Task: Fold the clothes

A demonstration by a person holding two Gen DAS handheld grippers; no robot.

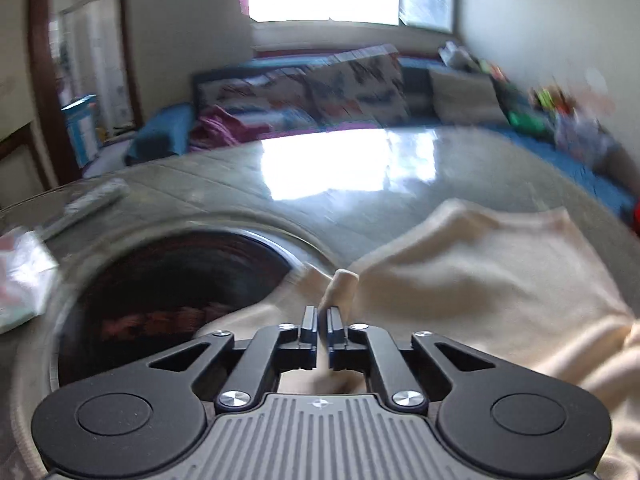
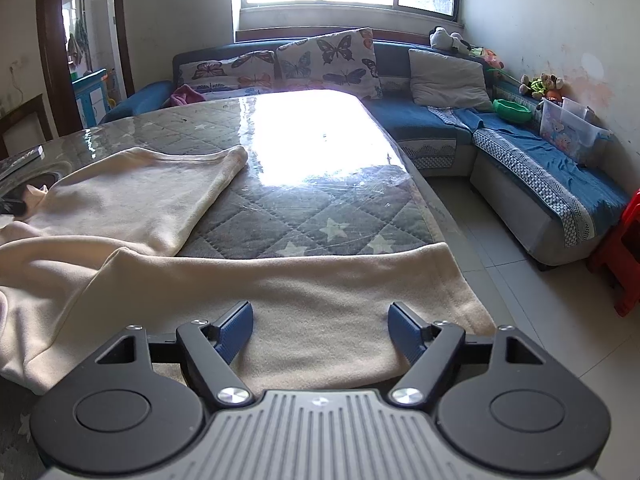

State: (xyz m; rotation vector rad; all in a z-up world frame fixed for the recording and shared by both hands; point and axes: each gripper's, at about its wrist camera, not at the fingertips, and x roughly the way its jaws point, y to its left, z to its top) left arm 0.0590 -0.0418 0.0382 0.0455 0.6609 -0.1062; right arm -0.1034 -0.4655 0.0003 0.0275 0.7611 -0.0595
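Cream garment [image 2: 132, 196], grey star-quilted table [image 2: 256, 216], seemingly blue sofa [image 2: 436, 120].

We see a cream fleece garment [image 2: 132, 200] spread across a quilted table, loosely rumpled. One part lies flat, reaching away; another [image 2: 340, 312] drapes along the near edge. A small pinched fold [image 1: 340, 286] stands upright.

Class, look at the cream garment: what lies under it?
The cream garment lies on a quilted star-patterned cover beneath clear plastic. Whatever sits directly under the cloth is hidden.
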